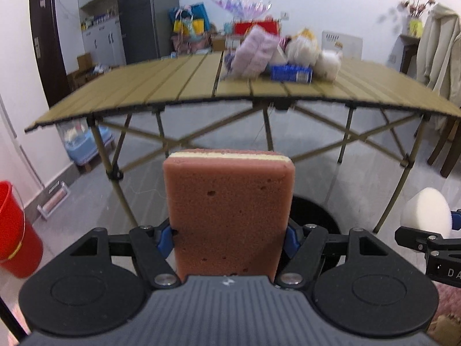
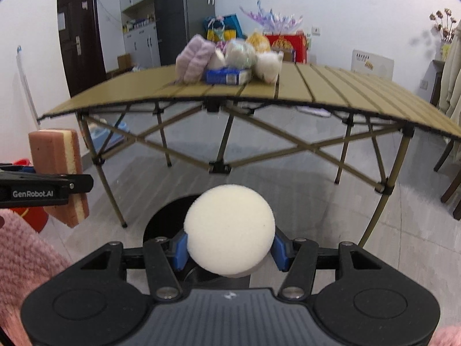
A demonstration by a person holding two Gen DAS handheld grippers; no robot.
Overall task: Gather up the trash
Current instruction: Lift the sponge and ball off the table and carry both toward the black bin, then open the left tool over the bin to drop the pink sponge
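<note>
Trash was being carried in both grippers at once, and the dark round bin on the floor served as the landmark. A brownish-pink sponge block with a cream layer was clamped upright in the left gripper, its blue pads pressed against the block's two narrow sides, so that the long body stood out ahead of the jaws, directly above the bin's dark opening. A round white foam pad was pinched across its width by the right gripper, its flat face turned toward the camera, and it too was held over the bin's mouth. Both tools were tilted downward toward the bin, which was judged to suit a drop made simply by letting the jaws part. The two grippers were kept side by side and just apart, probably so that neither piece would knock the other. Beyond the bin, a folding slatted table was seen, with a heap of soft items and a blue packet remaining on its top, well away from the bin; these were judged to be trash not yet collected. A red bucket stood to the bin's left.
</note>
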